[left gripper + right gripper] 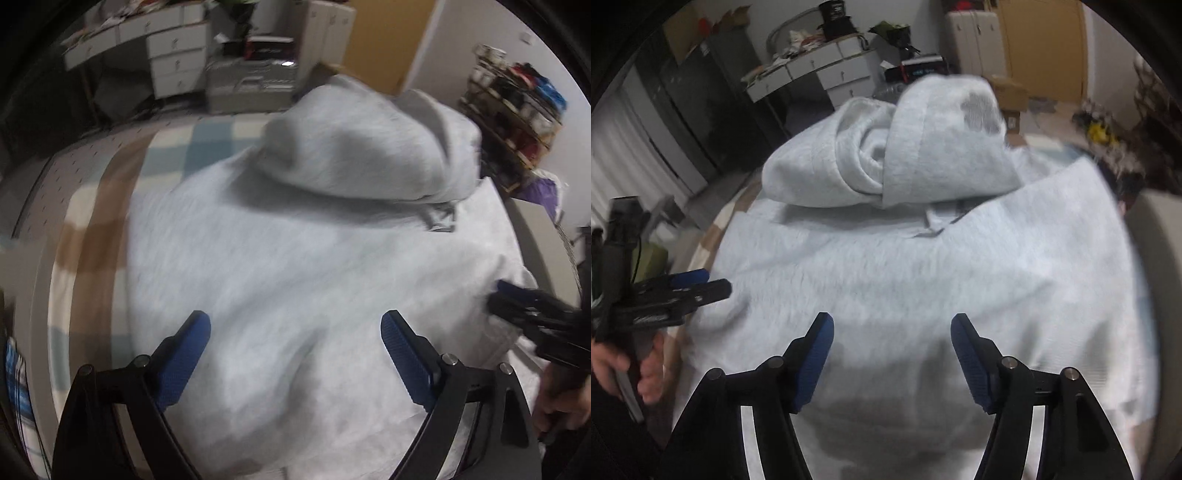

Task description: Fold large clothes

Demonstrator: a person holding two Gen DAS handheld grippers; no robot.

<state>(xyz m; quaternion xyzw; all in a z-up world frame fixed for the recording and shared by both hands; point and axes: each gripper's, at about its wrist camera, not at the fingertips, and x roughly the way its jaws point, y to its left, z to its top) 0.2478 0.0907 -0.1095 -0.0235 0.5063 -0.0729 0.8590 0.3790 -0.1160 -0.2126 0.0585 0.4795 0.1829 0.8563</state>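
1. Room: a cluttered bedroom. White drawer unit (173,55) at the far wall, a loaded shelf rack (517,110) to one side, and a bed under a checked blanket (110,206) in blue, cream and brown as my work surface.
2. Item: one large pale grey hoodie (295,258), spread over the blanket, its hood (905,158) bunched in a heap at the far end.
3. Progress, as I judge it: the body lies broad and fairly flat, and the near part looks doubled over. The hood is not yet tucked, and no compact bundle exists, so most of the folding remains.
4. Left gripper (295,325): jaws spread wide, nothing between them. It hangs above the near middle of the hoodie without touching the cloth.
5. Right gripper (892,328): jaws apart and empty, above the near body panel, the hood well beyond the fingertips.
6. My hand (631,365) shows at the left gripper's handle.
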